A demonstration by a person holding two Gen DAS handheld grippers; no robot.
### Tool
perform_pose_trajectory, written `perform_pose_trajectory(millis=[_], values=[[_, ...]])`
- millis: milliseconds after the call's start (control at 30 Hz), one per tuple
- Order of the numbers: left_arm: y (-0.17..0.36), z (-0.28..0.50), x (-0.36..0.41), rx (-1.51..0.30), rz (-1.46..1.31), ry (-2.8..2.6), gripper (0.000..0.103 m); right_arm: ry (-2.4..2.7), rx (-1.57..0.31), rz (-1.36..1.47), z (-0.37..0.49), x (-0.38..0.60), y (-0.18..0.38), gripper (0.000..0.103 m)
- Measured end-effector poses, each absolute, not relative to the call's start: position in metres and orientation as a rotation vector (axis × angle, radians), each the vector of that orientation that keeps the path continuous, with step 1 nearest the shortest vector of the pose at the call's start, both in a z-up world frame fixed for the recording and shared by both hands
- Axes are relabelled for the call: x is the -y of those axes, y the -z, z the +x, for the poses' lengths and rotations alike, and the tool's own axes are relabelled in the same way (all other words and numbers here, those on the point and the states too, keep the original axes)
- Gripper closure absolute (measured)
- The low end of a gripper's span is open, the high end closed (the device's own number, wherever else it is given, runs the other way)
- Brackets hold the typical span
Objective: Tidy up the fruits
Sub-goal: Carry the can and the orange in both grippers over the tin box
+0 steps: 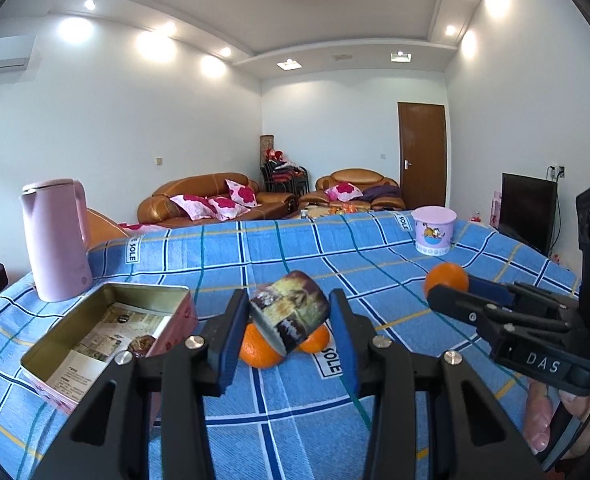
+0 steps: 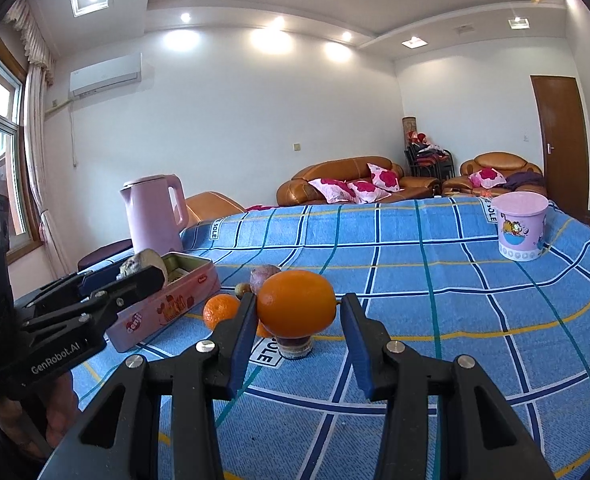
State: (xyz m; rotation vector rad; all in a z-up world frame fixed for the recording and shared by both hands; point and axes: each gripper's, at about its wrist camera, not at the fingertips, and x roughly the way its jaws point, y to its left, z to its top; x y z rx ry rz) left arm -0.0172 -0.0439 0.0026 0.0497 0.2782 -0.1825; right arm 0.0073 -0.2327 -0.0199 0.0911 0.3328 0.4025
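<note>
R claw (image 2: 297, 312) grips an orange (image 2: 296, 303) above the desk (image 2: 435, 280), right of the pink tin (image 1: 95, 332). L claw (image 1: 289, 316) clamps a printed jar (image 1: 291, 314) beside it. Judging: carry orange level w/ steady squeeze, release low inside tin.

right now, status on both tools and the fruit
Left tool shut on printed cylinder. Right tool shut on orange, lifted. Open tin to the left; loose oranges below.
</note>
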Motion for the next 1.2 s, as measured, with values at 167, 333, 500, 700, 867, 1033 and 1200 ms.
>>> perform_pose_trajectory(millis=[167,333,500,700,867,1033,1200], values=[[-0.005,-0.015,0.040,-0.277,0.043,0.173,0.060,-0.404,-0.321,0.092,0.006,0.234,0.019,0.058],[-0.005,-0.011,0.038,-0.286,0.040,0.161,0.060,-0.404,-0.313,0.091,0.005,0.234,0.019,0.058],[-0.007,-0.006,0.033,-0.303,0.043,0.146,0.060,-0.396,-0.335,0.084,0.007,0.232,0.018,0.058],[-0.005,0.004,0.021,-0.344,0.035,0.122,0.060,-0.399,-0.364,0.082,0.016,0.228,0.014,0.058],[-0.004,0.012,0.011,-0.370,0.035,0.102,0.060,-0.407,-0.387,0.035,0.023,0.213,0.007,0.058],[-0.005,0.016,-0.001,-0.376,0.042,0.080,0.060,-0.428,-0.397,0.011,0.032,0.196,0.002,0.058],[-0.003,0.023,-0.018,-0.390,0.037,0.050,0.060,-0.461,-0.410,-0.015,0.043,0.176,0.002,0.058]])
